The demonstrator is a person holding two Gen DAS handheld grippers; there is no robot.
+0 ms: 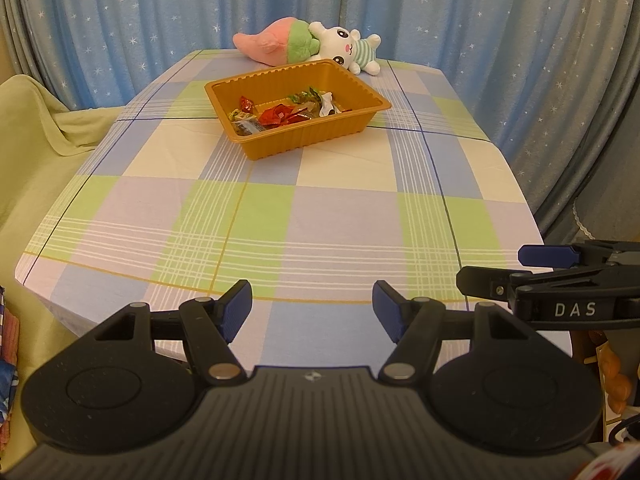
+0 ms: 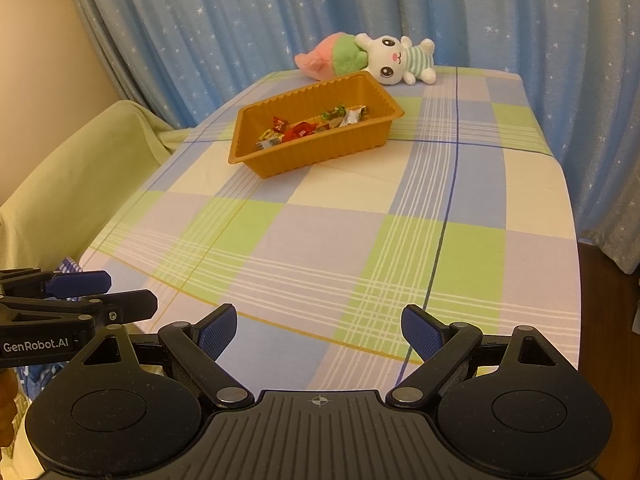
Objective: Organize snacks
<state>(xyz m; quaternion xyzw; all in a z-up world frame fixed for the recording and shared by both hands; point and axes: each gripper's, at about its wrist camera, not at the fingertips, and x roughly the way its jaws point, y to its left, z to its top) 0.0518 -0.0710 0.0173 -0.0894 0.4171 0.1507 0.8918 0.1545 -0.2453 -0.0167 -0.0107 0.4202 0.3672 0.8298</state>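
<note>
Snacks [image 1: 286,112] sat in the tray [image 1: 352,126], piled along its near wall; wrappers red, green, yellow, white. Table [image 1: 340,216] with checked cloth filled most of both views. Curtain [image 1: 480,40], blue with stars, hung behind the table's far edge. Green-draped seat [image 1: 36,152] stood against the table's left edge. Tray, orange and ribbed, sat toward the far edge, left of centre, turned at an angle to the edges. Plush rabbit [image 1: 348,46] lay at the far edge just behind the tray, a pink-and-green plush [image 1: 276,42] touching its left side. Left gripper [image 1: 312,306] hovered over the near edge, jaws spread, nothing between them. Right gripper [image 2: 319,330] was beside it near the same edge, jaws spread wider, also empty. Both were well apart from the tray.
</note>
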